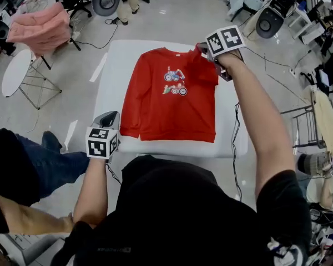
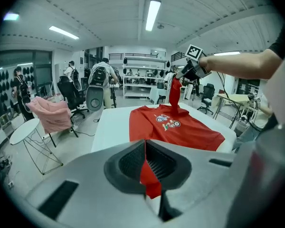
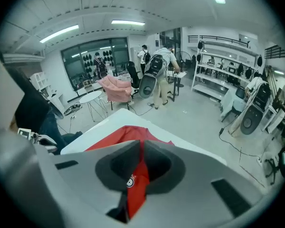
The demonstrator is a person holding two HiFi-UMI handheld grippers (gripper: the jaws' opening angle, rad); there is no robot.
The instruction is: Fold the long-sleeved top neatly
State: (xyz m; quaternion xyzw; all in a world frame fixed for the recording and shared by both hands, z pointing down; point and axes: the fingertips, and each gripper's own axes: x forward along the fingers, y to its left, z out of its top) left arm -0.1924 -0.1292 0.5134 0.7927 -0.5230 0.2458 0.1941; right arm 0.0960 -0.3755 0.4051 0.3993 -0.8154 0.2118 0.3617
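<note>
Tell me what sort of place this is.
Likely a robotics lab or open workshop: a white table holding the red top, office chairs, stocked shelving along the back wall.

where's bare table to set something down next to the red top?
Widest bare strip of the white table runs left of the red long-sleeved top. The right strip is narrower, crowded by the right gripper, arm and cable.
</note>
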